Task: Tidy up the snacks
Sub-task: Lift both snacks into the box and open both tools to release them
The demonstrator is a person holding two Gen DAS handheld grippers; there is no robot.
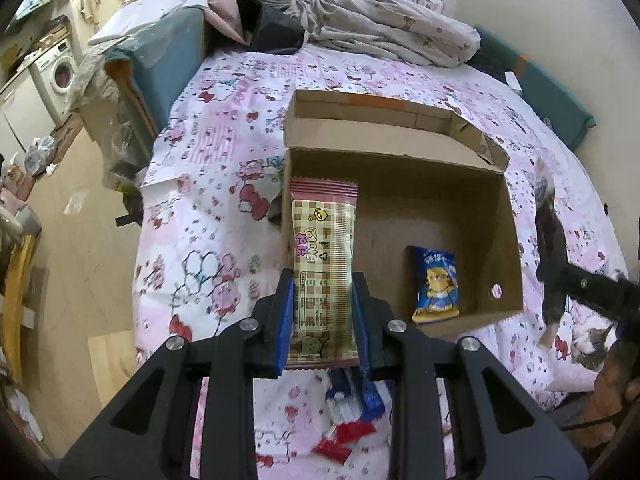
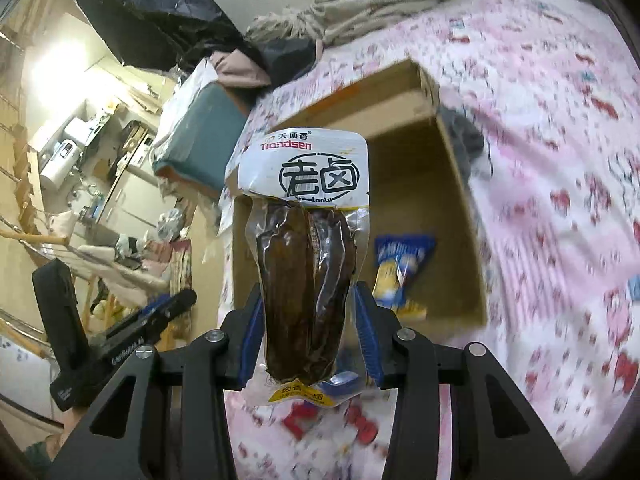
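An open cardboard box [image 1: 508, 240] lies on a pink patterned bedsheet [image 1: 224, 128]. A blue snack packet [image 1: 436, 284] lies inside it, also in the right wrist view [image 2: 400, 268]. My left gripper [image 1: 322, 284] is shut on a long beige and pink checked snack bar [image 1: 324, 268], held above the box's left wall. My right gripper [image 2: 310, 300] is shut on a clear vacuum pack of dark braised meat with a white label [image 2: 308, 256], held in front of the box [image 2: 460, 216]. The left gripper shows at the lower left of the right wrist view [image 2: 160, 312].
Loose red and blue snack packets [image 1: 348, 420] lie on the sheet below the grippers. Crumpled bedding [image 1: 384, 28] is piled at the far end. A cat [image 1: 588, 340] lies at the right. A teal box [image 1: 160, 60] stands left of the bed, floor beyond.
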